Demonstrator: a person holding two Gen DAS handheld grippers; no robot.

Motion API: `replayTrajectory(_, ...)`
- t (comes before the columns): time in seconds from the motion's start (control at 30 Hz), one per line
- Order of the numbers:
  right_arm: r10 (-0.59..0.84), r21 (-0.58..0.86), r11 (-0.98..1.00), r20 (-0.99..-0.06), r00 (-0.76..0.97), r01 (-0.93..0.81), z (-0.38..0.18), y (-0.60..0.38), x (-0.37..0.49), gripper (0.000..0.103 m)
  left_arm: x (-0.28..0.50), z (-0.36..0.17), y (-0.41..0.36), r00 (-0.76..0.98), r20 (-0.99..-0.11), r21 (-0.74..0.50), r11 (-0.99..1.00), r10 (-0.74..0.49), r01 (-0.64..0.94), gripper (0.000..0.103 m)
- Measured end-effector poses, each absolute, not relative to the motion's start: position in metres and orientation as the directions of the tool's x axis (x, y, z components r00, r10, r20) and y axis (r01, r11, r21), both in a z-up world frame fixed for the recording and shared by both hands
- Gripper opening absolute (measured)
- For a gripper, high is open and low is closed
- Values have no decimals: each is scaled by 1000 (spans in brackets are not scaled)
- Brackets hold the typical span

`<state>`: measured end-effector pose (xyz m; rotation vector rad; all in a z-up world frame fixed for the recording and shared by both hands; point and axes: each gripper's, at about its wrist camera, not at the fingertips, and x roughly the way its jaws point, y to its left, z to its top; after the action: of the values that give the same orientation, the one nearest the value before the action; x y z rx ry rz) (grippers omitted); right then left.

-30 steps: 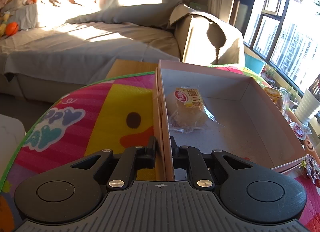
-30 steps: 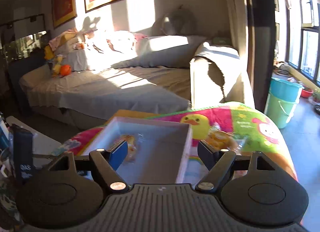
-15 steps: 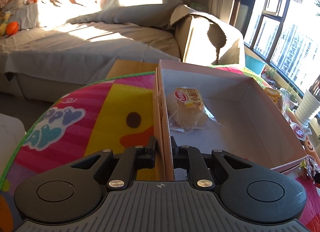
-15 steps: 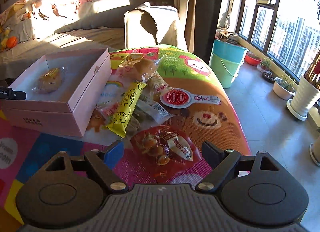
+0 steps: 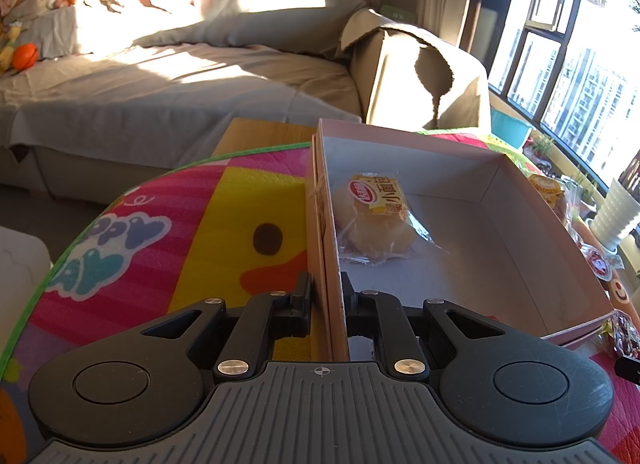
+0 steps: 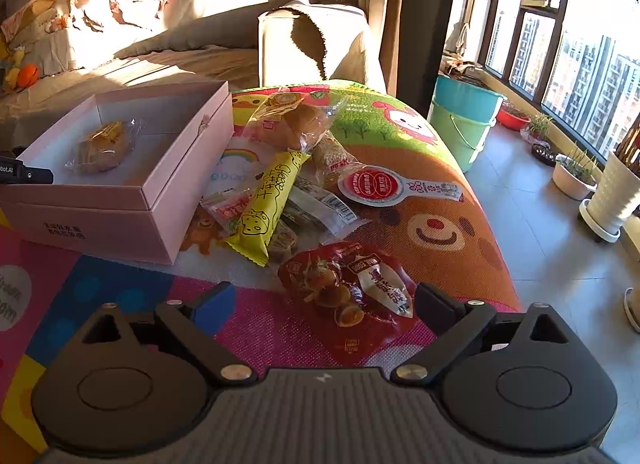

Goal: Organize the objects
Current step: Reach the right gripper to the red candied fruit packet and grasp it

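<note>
Sunlit sofa (image 5: 180,76) in wrinkled grey cloth fills the background; a woven cartoon play mat (image 5: 168,232) covers the table. On it sits a square pink cardboard box (image 6: 188,168) holding one wrapped bun (image 5: 376,220). The left gripper (image 5: 327,296) pinches the box's side wall. Only the right view shows the crinkly snack pile; the right gripper (image 6: 324,300), jaws opening wide, straddles a glossy red packet (image 6: 352,292) without pressing it.

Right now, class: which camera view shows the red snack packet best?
The right wrist view: the red snack packet lies whole on the mat between the opening right gripper fingers. The left wrist view shows only a red sliver behind the pink box, possibly that packet.
</note>
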<state>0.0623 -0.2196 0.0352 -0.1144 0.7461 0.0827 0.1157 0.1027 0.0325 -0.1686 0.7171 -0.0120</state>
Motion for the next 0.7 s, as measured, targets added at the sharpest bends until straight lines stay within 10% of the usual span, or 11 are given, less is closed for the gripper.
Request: replayTrajectory(0.7,240,127,970,-650,721,-208,26,-238,71,103,116,31,103,752,-656,-162,985,-68,-52,14)
